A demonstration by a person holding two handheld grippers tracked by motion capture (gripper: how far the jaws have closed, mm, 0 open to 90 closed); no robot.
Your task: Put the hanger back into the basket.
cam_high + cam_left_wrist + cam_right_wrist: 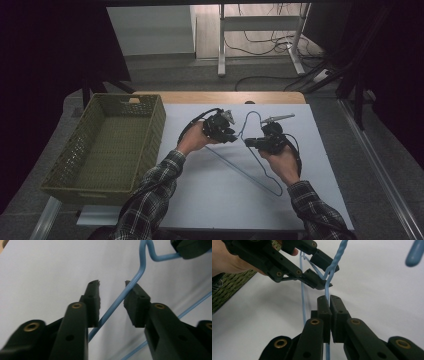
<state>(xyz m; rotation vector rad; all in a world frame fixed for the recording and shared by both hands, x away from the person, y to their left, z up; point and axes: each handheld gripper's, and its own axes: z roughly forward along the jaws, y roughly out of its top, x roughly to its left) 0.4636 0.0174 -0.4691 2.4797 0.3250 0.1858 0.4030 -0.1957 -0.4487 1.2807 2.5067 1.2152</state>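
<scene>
A light blue wire hanger (243,171) lies partly lifted over a white sheet (210,200) on the table. My right gripper (248,142) is shut on the hanger's wire just below the twisted neck (336,258), and the right gripper view shows its jaws (329,298) pressed on the wire. My left gripper (233,135) is open, its two jaws standing on either side of the same wire (117,300) without pinching it. The left gripper (332,277) faces the right one, close to the neck. One right gripper finger (192,248) sits at the top right of the left gripper view.
A green woven basket (156,135) stands empty at the left, beside the sheet. The wooden table edge (220,97) runs along the back. Beyond it are a white desk frame (260,30) and cables (270,45) on the floor.
</scene>
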